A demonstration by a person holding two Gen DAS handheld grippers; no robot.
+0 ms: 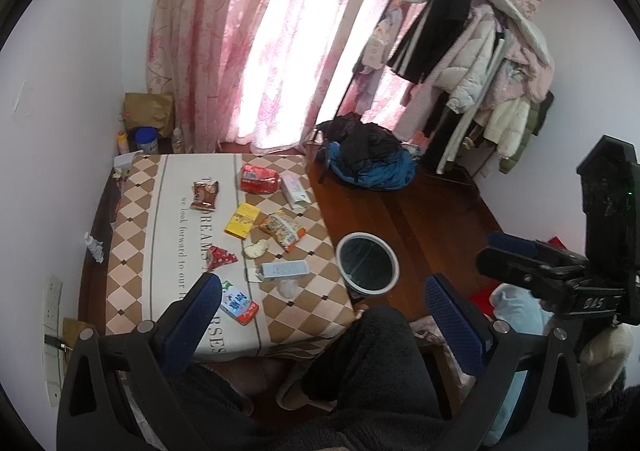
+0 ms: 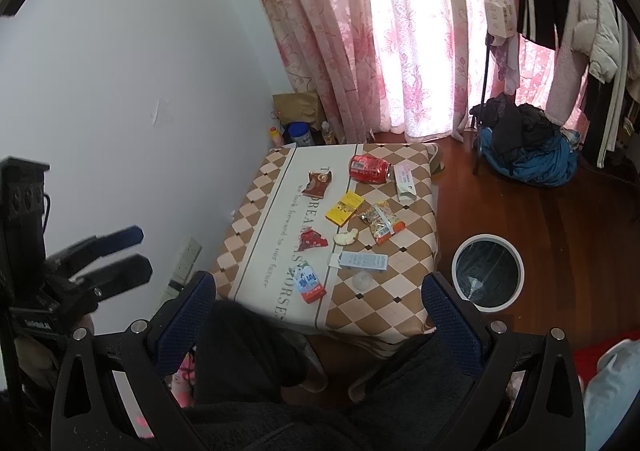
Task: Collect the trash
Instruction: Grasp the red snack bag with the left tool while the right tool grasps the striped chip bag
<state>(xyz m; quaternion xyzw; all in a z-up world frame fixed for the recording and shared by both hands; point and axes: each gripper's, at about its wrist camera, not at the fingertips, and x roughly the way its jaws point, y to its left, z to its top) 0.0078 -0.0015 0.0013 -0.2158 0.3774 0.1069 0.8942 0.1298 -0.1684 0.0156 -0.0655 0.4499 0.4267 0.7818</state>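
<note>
Nothing is looking collected yet, judging by the layout: the table (image 1: 144, 211) is carrying all the trash and the bin (image 1: 368, 264), white-rimmed with a dark liner, is sitting on the wood floor (image 1: 432, 211) just beside the table's right edge; I am seeing something pale inside it in the right wrist view but cannot tell what. Both grippers are hanging back above the near end of the table, over the person's dark-clad legs, well apart from every item. The left gripper (image 1: 320, 299) is spread wide with nothing between its blue pads; the right gripper (image 2: 318, 297) is likewise gaping and empty. Trash, biggest first: a red crushed bag (image 1: 259, 179) and a white carton (image 1: 295, 191) at the far end, an orange snack bag (image 1: 282, 230) and a yellow box (image 1: 241, 220) mid-table, a pale blue carton (image 1: 285, 270) nearer the bin side, a small milk carton (image 1: 239, 301) closest to the left gripper, a brown wrapper (image 1: 205, 195), a red wrapper (image 1: 219, 257), a white scrap (image 1: 256, 249) and a clear crumpled bit (image 1: 289, 288). So the whole job is remaining. The cloth on the table is checked brown and cream with printed lettering. Pink curtains (image 1: 240, 39) are glowing with backlight, a loaded coat rack (image 1: 472, 51) is standing right, a clothes heap (image 1: 368, 155) is lying below it, and jars are crowding the far corner.
</note>
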